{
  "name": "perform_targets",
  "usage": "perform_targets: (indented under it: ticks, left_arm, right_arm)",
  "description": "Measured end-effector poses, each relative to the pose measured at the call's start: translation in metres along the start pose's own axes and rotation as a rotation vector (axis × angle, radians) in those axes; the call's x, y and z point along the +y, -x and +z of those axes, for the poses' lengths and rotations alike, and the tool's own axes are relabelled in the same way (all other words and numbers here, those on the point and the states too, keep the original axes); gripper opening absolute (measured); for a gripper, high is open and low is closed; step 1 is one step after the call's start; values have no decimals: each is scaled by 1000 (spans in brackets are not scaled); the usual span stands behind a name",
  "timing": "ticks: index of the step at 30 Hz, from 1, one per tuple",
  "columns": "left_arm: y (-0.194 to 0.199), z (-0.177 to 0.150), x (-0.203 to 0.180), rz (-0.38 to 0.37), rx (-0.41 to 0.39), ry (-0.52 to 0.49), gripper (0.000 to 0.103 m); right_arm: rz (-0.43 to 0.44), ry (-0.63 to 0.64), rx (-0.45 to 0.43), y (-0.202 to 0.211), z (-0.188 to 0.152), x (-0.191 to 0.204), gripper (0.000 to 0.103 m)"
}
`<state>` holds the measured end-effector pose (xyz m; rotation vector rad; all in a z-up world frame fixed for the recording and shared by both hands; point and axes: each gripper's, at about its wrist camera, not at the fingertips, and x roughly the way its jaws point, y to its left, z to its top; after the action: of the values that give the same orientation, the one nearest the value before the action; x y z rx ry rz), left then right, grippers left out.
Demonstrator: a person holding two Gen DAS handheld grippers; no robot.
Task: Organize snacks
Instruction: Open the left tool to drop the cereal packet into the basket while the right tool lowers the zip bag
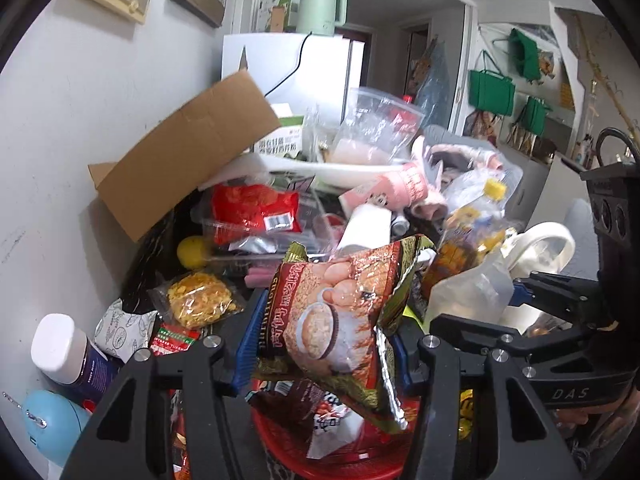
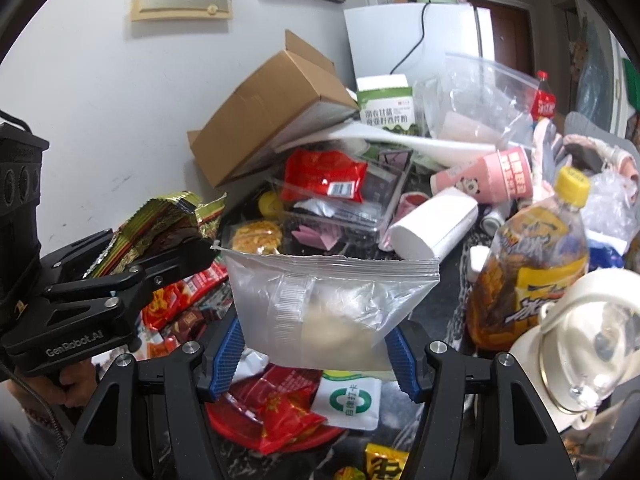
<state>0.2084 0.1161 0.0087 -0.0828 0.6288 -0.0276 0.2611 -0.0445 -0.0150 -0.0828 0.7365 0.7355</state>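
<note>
Through the left wrist camera I see my left gripper [image 1: 326,344] clamped on a foil cereal packet [image 1: 340,308], its blue pads [image 1: 250,340] pressing the packet's sides. The packet hangs tilted above a red basket [image 1: 344,456] that already has wrapped snacks in it. Beyond it the cluttered dark tabletop [image 1: 148,264] carries a clear-wrapped yellow snack [image 1: 198,300], a lemon [image 1: 192,252], a red sealed pack [image 1: 256,208] lying on a clear plastic box, and an open cardboard box [image 1: 184,156] leaning near the wall. A white-capped bottle [image 1: 68,354] stands at the lower left. On the right edge I can see my right gripper [image 1: 516,300] holding a frosted zip bag [image 1: 472,292].

Through the right wrist camera, my right gripper [image 2: 318,354] is closed on that frosted zip bag [image 2: 328,312], both blue pads [image 2: 404,360] against its lower corners, the zip edge uppermost. Below the bag lies the red basket [image 2: 224,424], holding a red snack packet [image 2: 288,412] and a white sachet with a green logo [image 2: 348,400]. At left my left gripper [image 2: 196,244] grips the foil packet [image 2: 160,220], which is just beside the bag's top corner; I cannot tell whether they touch. A yellow-capped iced tea bottle [image 2: 532,268] stands to the right, a pink paper cup [image 2: 488,180] lies on its side behind it, and a glass teapot [image 2: 576,344] sits at the right edge.
</note>
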Motion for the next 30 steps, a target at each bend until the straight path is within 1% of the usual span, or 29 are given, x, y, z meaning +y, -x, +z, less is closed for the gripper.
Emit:
perform_targets:
  ticks: [5,13,20,23,26,29,30]
  left_arm:
    - [-21,-6,2,14,64,-23,52]
    - [-46,-16,1,2,156,-42,52]
    - [-65,-25,3,-3,265,-45,52]
    - [-66,-27,-2,19,269,-71,53]
    - [-65,-28,-4,22,284,-82,53]
    - [-64,-26,-4,8,302,-73,53]
    - [-63,-26,-4,6,307,-71,57]
  right_arm:
    - [-18,13,41,-11,-4,-2,63]
    - [-31,30,109,-26,-10,-4,63]
    - [-28,44,143,-31,-14,-1,64]
    - [-25,50,152,-33,-15,1,64]
    - [-27,53,158,-34,-16,0,64]
    - [-29,51,159,-33,-15,-1,64]
    - [-28,51,157,-32,-15,-1,64]
